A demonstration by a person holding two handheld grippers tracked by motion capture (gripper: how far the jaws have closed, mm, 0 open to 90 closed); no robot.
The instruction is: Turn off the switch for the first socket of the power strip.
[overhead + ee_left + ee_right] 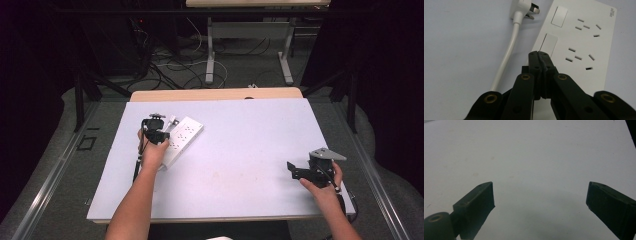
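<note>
Left gripper (539, 53), jaws pressed together and holding nothing, is hovering over the white power strip (576, 42) at centre frame; its plug (527, 8) is lying upper left. Right gripper (540, 195) is gaping wide above bare table (529, 152). Pushing down off-centre would likely skid the strip.

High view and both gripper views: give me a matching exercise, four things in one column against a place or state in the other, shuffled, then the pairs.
Things:
1. left tongs
2. right tongs
3. power strip
4. white plug

States:
A. lying unplugged on the table, prongs bare
B. open, over bare table
C. shut, tips over the strip's near edge
D. flat on the table's left part, sockets empty

Pairs: 1-C, 2-B, 3-D, 4-A
</note>
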